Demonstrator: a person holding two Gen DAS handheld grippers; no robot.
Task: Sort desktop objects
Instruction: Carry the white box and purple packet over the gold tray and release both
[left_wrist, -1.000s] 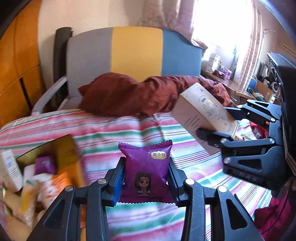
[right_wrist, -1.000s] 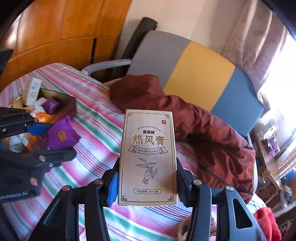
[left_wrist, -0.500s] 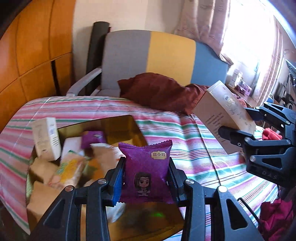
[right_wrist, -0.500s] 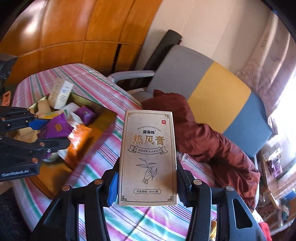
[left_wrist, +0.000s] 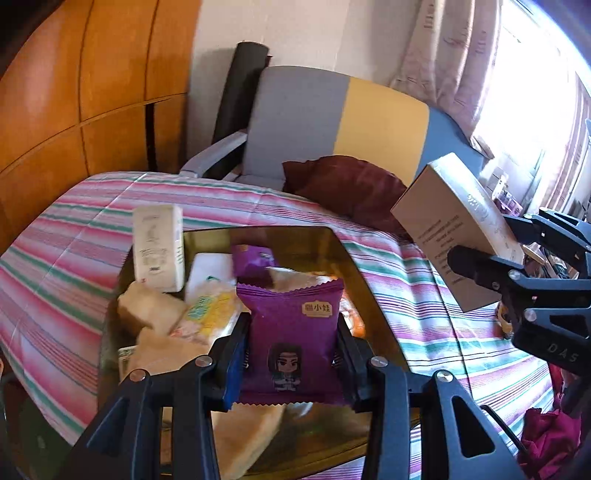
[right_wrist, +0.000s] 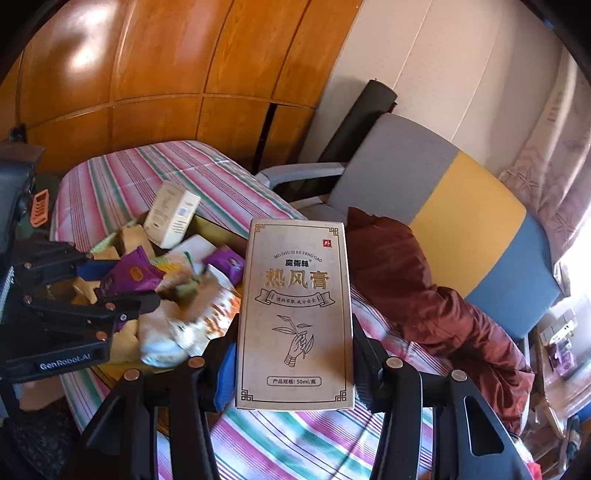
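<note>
We've got the right tool (right_wrist: 293, 365) clamped on a tan box (right_wrist: 295, 314) reading "MO SHU SI RE FENG GAO" and "50ml", and the left tool (left_wrist: 291, 360) pinching a purple packet (left_wrist: 291, 332) over the gold tray (left_wrist: 354, 258) on the table (left_wrist: 74, 258).

This is a room in a home. A soft chair (right_wrist: 461, 206) in grey, yellow and blue stands by a table with a striped cloth (right_wrist: 122, 177). Curtains (left_wrist: 454, 55) hang at a sunny window, and wooden cupboard doors (right_wrist: 147, 74) fill the wall.
</note>
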